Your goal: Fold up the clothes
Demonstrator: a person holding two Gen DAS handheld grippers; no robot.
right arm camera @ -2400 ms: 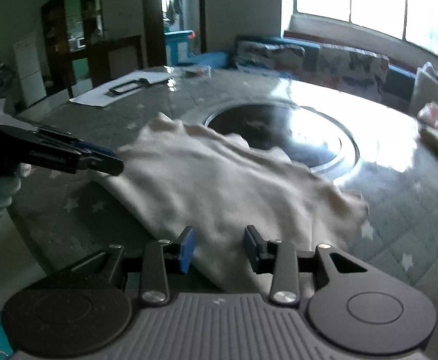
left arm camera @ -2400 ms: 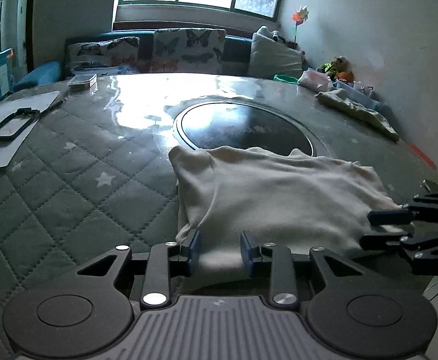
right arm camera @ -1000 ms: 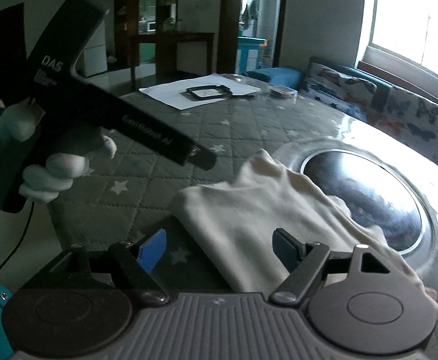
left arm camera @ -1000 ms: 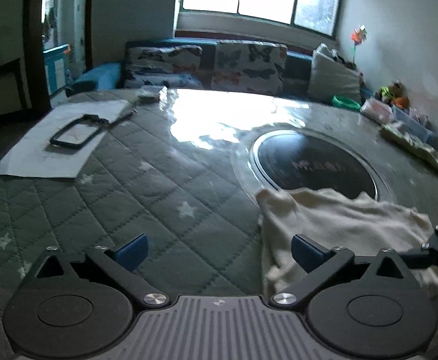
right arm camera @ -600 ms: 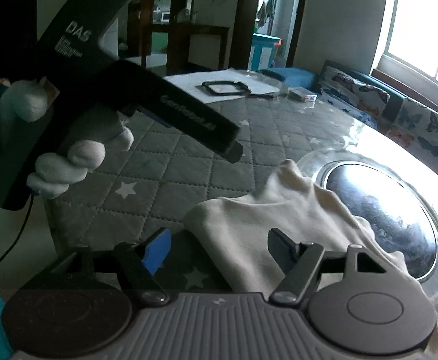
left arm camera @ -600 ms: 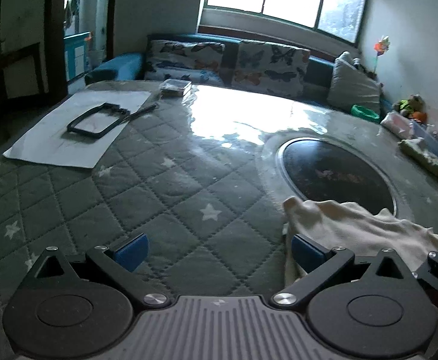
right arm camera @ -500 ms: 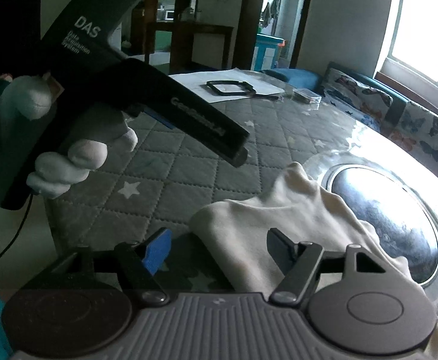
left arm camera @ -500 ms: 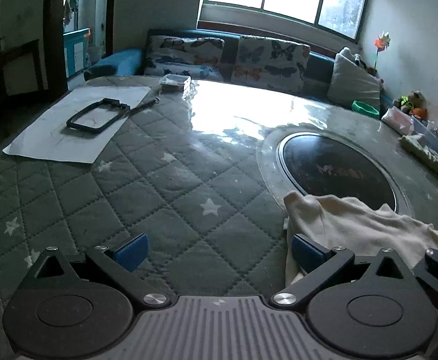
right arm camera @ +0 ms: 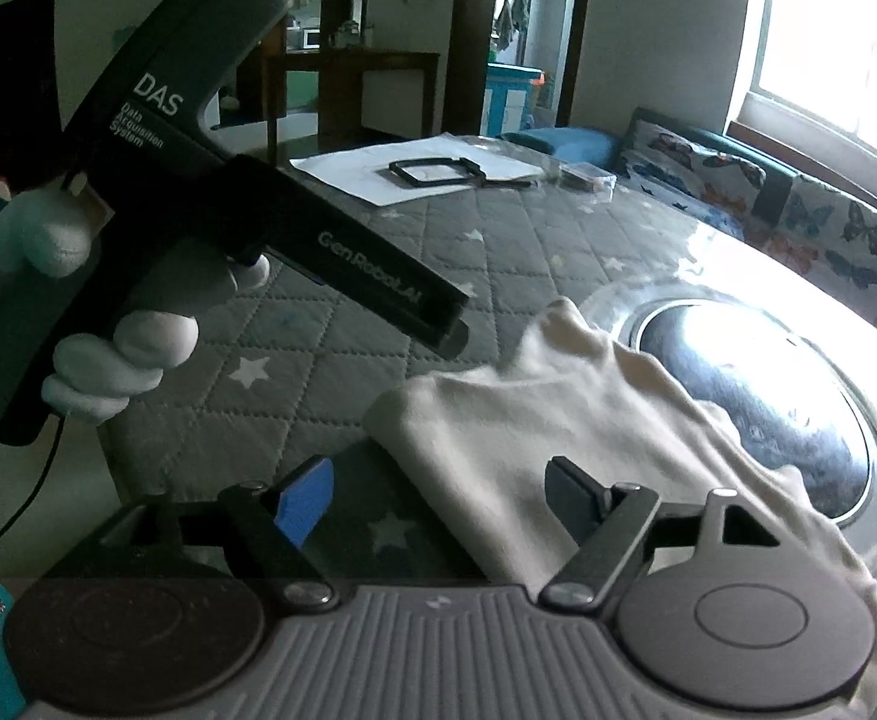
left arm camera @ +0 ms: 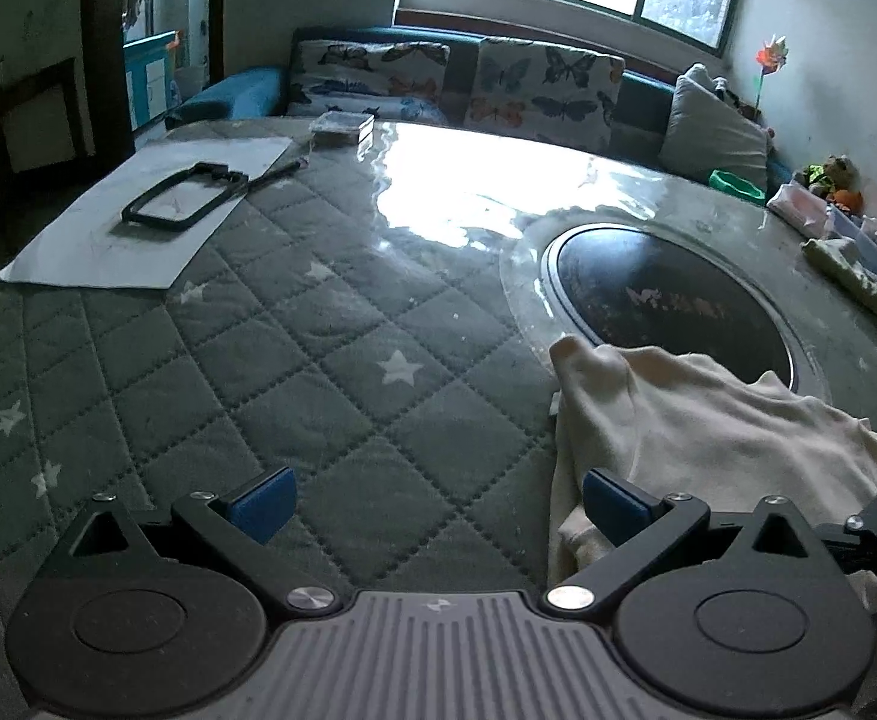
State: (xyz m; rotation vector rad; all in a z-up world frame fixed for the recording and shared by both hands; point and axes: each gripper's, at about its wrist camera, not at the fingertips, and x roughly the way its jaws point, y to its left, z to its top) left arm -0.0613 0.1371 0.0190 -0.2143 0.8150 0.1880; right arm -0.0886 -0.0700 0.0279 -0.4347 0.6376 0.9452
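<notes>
The cream garment (left arm camera: 696, 420) lay in a rumpled, partly folded heap on the quilted table cover (left arm camera: 294, 360), its far edge reaching onto the dark round inset (left arm camera: 666, 294) of the table; the left gripper (left arm camera: 435, 501) hung over bare quilting just beside the cloth's near-left edge, jaws spread wide and empty, only its right pad over the hem; the right gripper (right arm camera: 438, 495) stood released too — its jaws had just been opening again — with the cloth's near corner lying between the pads, unpinched; to fold well, I judged, each gripper should take one corner of the same edge, close on a single layer, then lift and carry it across evenly so no crease bunches; containers — a small clear box (left arm camera: 342, 127) sat far off by the white sheet (left arm camera: 138, 228), contents too small to tell; a green bowl (left arm camera: 735, 183) near the cushions showed nothing inside
</notes>
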